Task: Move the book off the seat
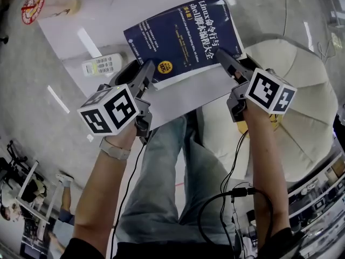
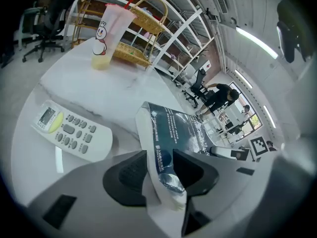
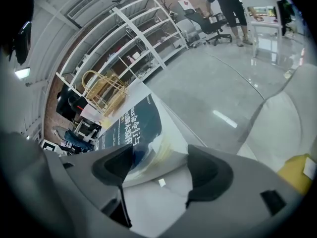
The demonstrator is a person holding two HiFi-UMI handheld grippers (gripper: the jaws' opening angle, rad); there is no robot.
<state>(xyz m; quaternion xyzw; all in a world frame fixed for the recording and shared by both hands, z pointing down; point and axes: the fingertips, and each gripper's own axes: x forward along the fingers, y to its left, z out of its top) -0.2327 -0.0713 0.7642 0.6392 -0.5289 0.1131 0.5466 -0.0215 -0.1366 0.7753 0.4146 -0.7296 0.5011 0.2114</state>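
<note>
Item: one book (image 1: 186, 36), a thick paperback with a dark blue cover and a white page block. Location: it lies face up on the white tabletop (image 1: 108, 15), clear of the pale cushioned seat (image 1: 302, 107) that stands just beside the tabletop on your right, so the move looks close to finished. Neighbours: a remote control (image 1: 101, 65) lies near the book on your left, and a cup (image 1: 48, 4) of yellow drink stands well apart at the far corner. Holds: your left claw (image 2: 159, 172) is clamped on the book's near left corner, one pad on the cover and one against the pages, and that corner curls up in the grip. Your right claw (image 3: 161, 170) stands wide apart around the book's right edge; one pad sits over the cover, the other is clear of the pages, and it presses nothing. Handling, as a judgement: the book is probably fairly heavy for a one-corner grip and limp instead of stiff, so it will sag and bend if you lift it by that corner alone. The glossy cover may slip against the pads. Take it deeper along an edge or near the spine, across the full thickness, and keep it low over the tabletop.
</note>
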